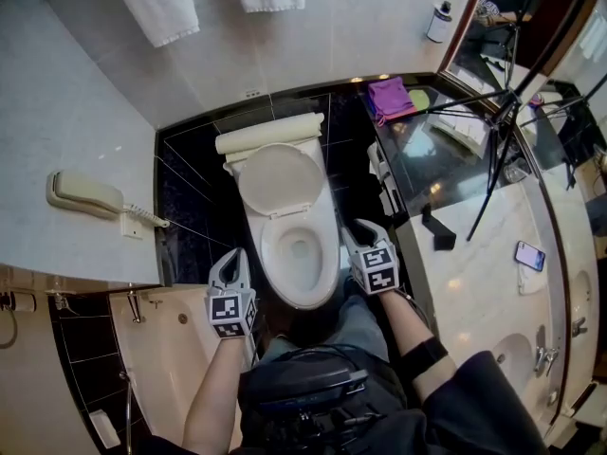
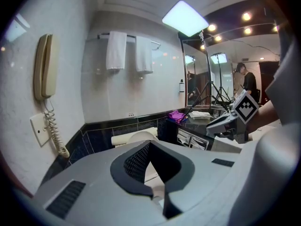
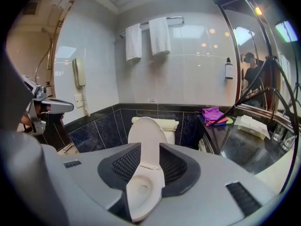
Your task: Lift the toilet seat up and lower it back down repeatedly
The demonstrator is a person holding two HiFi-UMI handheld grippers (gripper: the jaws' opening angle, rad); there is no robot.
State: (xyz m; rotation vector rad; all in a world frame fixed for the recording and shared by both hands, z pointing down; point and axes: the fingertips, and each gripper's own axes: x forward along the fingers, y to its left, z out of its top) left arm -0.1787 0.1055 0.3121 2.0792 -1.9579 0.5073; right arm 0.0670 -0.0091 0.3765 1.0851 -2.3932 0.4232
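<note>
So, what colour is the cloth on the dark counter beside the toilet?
The cloth is purple; the head view shows it best.

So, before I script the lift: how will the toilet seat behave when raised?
The toilet seat looks like glossy plastic: probably stiff, light, slippery. Hinged behind, below the raised lid, it should swing, not lift free.

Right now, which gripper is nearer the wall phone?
Left. In the head view the left gripper is below and right of the wall phone, on the phone's side of the toilet. The right gripper is across the toilet, farther away.
</note>
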